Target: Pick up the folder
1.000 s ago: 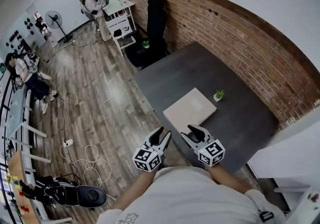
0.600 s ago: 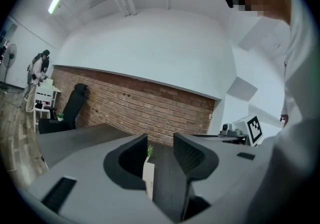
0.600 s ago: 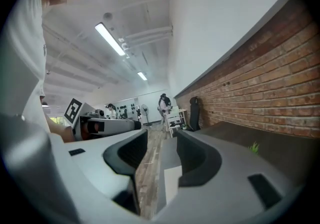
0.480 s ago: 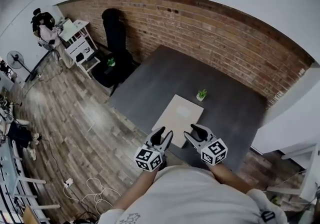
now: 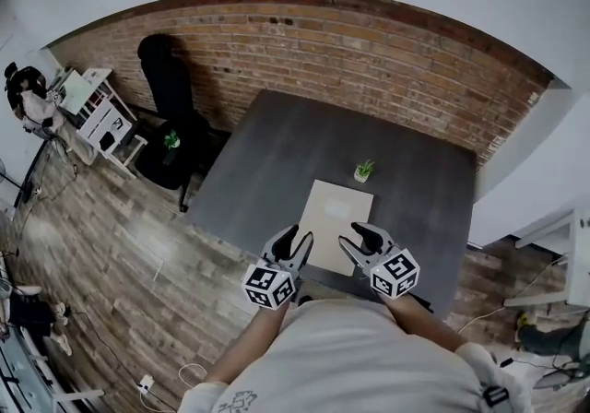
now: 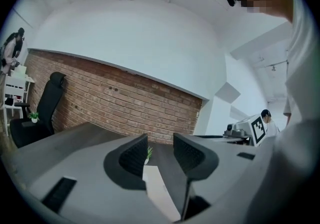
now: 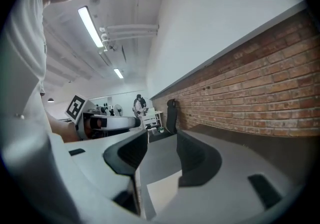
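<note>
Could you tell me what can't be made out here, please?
- Folder: near corners, head view, behind left gripper and right gripper.
- Plant: left gripper view, partly behind a jaw.
- Table: near edge, head view, under the person's body.

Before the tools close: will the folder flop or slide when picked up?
Folder looks thin and wide, so held by one edge it will probably sag. It lies flat on the smooth table, so a push likely slides it. Probably light: no bulge shows.
</note>
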`<state>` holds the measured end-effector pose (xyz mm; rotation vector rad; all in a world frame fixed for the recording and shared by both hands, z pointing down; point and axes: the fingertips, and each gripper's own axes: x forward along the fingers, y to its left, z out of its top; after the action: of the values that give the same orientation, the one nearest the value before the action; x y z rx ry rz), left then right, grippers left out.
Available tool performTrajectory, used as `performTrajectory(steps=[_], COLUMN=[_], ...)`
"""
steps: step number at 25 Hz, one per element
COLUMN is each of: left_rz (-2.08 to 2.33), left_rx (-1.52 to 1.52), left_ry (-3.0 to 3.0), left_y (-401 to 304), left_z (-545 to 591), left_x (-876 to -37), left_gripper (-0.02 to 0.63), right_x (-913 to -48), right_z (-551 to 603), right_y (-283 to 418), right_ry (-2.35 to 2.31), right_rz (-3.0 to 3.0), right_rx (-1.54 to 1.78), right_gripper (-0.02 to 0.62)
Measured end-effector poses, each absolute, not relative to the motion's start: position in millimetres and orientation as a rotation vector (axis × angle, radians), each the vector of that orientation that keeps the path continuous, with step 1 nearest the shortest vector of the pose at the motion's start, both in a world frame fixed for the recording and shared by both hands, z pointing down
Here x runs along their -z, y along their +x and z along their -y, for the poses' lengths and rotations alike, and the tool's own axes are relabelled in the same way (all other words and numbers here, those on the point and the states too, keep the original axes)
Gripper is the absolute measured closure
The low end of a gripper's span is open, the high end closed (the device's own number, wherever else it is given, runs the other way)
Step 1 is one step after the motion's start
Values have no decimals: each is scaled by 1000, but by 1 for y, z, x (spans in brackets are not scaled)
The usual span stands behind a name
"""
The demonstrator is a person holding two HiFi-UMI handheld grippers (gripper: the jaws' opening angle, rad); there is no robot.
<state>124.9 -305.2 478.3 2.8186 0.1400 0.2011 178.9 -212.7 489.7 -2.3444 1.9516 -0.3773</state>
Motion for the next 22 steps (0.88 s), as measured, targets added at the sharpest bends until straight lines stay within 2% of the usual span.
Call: performTrajectory(steps=[9, 22], left_rz=[-337, -438], left_rx=[-235, -391], left_ry=[2789, 2737], left_y=[122, 132], left_z=[338, 343], left_x=[-487, -528], left_gripper=[447, 449], right_x=[-499, -557], right_z=[235, 211], right_y=[163, 165], right_ry=[-2475, -2526], right_rz=[-1769, -1549], right_rx=[410, 667], right_gripper=[407, 396])
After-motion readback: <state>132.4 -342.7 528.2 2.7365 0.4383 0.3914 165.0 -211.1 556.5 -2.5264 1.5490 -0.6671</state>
